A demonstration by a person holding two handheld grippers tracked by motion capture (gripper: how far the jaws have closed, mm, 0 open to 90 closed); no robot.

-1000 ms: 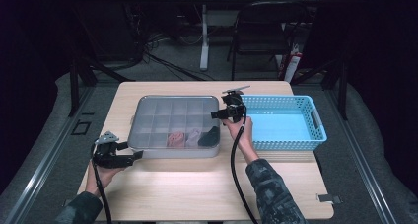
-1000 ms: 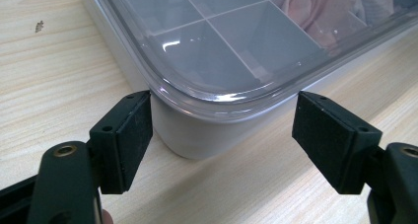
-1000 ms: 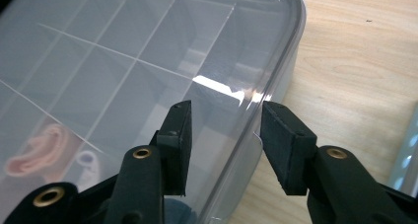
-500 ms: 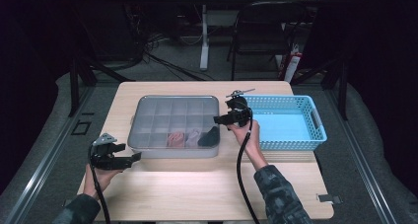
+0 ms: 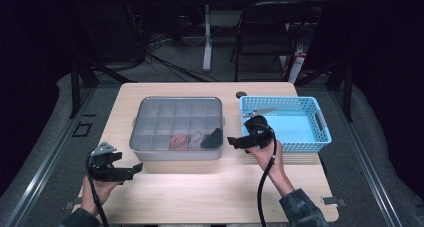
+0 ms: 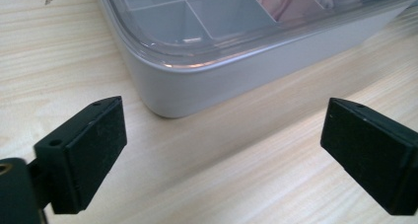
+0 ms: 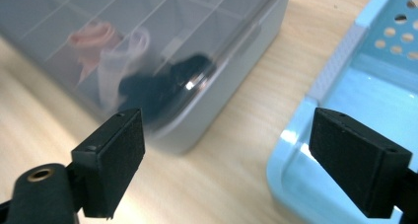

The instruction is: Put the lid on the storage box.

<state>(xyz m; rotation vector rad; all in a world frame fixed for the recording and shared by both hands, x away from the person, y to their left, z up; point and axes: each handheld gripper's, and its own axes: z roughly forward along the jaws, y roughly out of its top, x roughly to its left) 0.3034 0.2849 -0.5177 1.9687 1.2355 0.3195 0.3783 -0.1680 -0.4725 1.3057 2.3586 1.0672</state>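
Dim room behind, dark floor, a folding chair (image 5: 260, 32) at 12 o'clock beyond my worktop (image 5: 200, 197), which is pale wood.

Item one: grey box (image 5: 177, 128) with a clear lid and a grid of compartments, at the centre of the worktop. Its near row holds a pink roll (image 5: 177, 140), a pale roll (image 5: 195, 138) and a black roll (image 5: 213, 138), side by side.

Item two: blue basket (image 5: 285, 123), at 3 o'clock from the box, near it but apart.

Item three: my left hand-held gripper (image 5: 131, 169), at 7 o'clock from the box, just off its near left corner. Its jaws have just been opening and stand wide, nothing between them.

Item four: my right hand-held gripper (image 5: 235, 141), over the gap between box and basket, pointing toward the box. Its jaws have just been opening and are wide apart, gripping nothing.
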